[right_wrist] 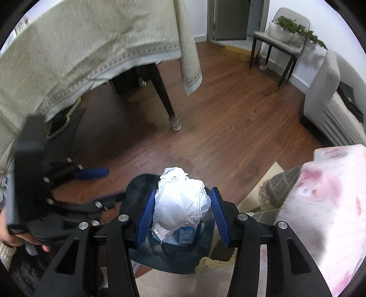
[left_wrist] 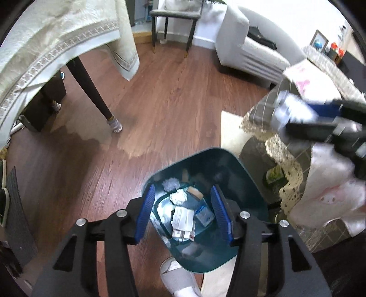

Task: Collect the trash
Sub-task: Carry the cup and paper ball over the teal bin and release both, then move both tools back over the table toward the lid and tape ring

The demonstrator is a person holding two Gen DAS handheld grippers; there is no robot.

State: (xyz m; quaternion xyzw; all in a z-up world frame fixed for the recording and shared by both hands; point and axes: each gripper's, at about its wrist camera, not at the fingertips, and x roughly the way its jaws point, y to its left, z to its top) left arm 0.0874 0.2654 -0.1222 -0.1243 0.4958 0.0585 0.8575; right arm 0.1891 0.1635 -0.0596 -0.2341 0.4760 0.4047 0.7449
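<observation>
A teal trash bin stands on the wood floor. It holds a crumpled paper, a white packet and a blue wrapper. My left gripper hangs open right over the bin with nothing between its blue pads. In the right wrist view it shows at the left, held by a hand. My right gripper is shut on a big crumpled white paper ball above the bin's rim. In the left wrist view that gripper and its paper are blurred at the upper right.
A table with a cream cloth and dark leg stands to the left. A chair and grey sofa are at the back. A low table with lace cloth is beside the bin. A person's white slipper is below it.
</observation>
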